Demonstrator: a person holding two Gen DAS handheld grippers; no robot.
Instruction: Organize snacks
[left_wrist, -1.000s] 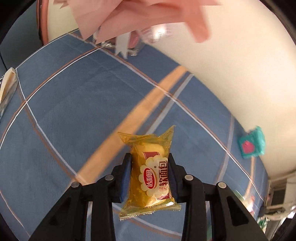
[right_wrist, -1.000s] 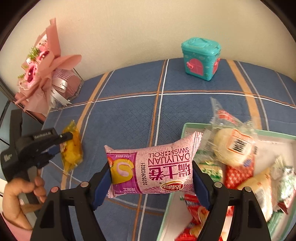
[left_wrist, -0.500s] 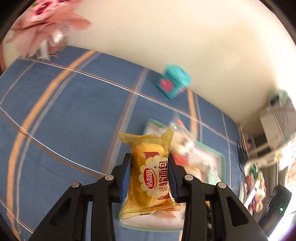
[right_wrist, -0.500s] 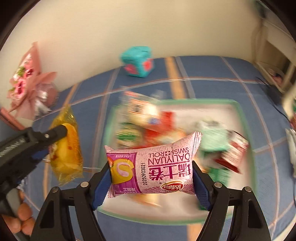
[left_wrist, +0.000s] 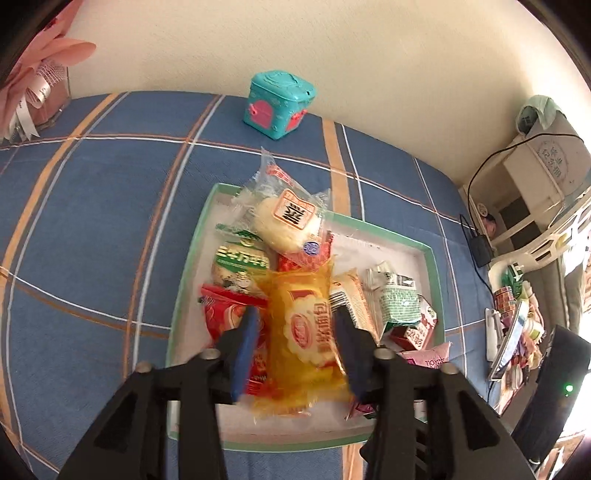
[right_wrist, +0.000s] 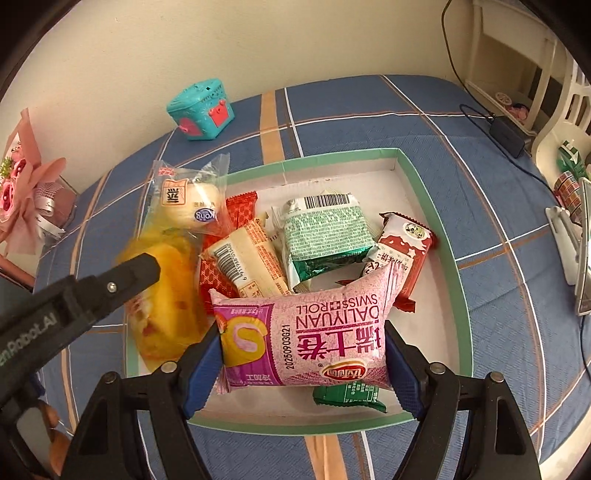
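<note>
Left gripper (left_wrist: 297, 336) opening, yellow bread packet (left_wrist: 301, 332) between jaws, above tray (left_wrist: 184, 280).

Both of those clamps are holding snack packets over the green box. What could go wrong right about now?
The yellow plastic bread packet sits between the left gripper's opening jaws near the green-rimmed cardboard tray's edge; it may slide off the heaped wrappers onto the blue plaid cloth. The pink Swiss roll packet, clamped in the right gripper, hangs above a small green packet and could land on it.
</note>
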